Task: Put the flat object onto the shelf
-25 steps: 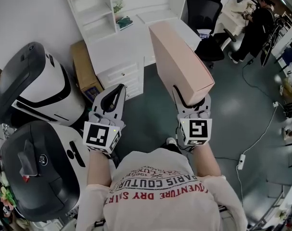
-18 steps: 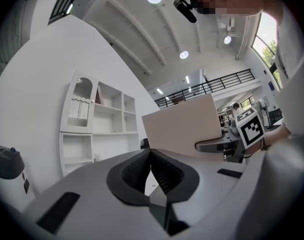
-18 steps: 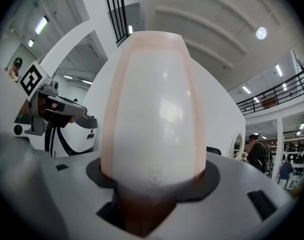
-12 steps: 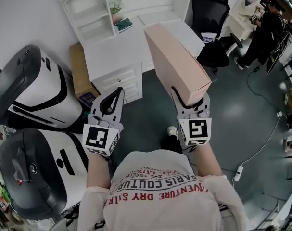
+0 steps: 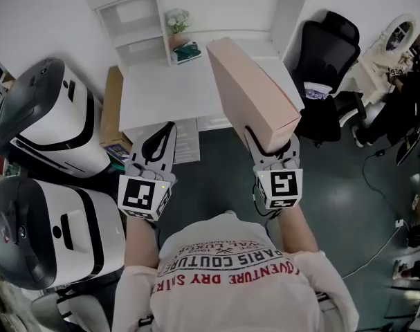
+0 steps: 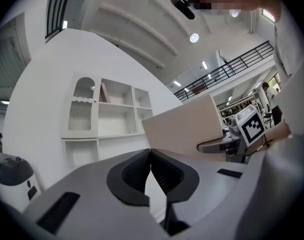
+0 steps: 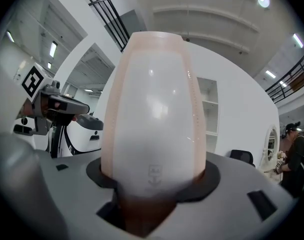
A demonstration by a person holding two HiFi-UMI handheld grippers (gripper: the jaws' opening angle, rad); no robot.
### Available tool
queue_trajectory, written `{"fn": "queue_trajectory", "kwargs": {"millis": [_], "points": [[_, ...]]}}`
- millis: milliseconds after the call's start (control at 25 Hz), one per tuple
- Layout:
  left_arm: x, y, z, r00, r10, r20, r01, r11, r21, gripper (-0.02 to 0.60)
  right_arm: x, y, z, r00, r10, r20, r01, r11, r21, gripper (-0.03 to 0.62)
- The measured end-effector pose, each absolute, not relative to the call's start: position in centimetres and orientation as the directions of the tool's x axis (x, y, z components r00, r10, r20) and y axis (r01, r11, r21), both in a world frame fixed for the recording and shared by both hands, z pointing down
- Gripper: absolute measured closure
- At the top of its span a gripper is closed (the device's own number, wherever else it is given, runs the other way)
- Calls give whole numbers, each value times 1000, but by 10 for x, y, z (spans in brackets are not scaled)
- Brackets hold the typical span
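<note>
The right claw (image 5: 273, 144) grips the flat box (image 5: 245, 88) by its lower end, held upright short of the shelf (image 5: 137, 28); the left claw (image 5: 168, 128) is closed on nothing. Carry it forward steadily, probably turning it level before sliding it in.

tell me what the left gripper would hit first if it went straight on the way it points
Probably the white shelf unit: the left gripper, jaws shut and empty, points toward it with nothing visible between. Depth is unclear, so treat this as a guess.

Bright ceiling lights, fisheye edges, dark vignetting.
</note>
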State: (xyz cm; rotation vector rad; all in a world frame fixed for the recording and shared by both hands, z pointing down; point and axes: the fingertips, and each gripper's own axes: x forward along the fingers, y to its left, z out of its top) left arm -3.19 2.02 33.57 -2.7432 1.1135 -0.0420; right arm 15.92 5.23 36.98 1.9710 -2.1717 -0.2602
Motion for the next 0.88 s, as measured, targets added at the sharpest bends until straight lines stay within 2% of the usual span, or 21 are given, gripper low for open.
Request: {"fn": "queue_trajectory", "kwargs": {"millis": [440, 880], "points": [[52, -40, 331, 623, -781, -37, -775, -611, -164, 568, 251, -38, 344, -244, -970, 0, -944, 237, 231, 292], [54, -112, 310, 584, -808, -80, -805, -565, -180, 568, 249, -138, 289, -273, -960, -60, -909, 237, 343, 295]]}}
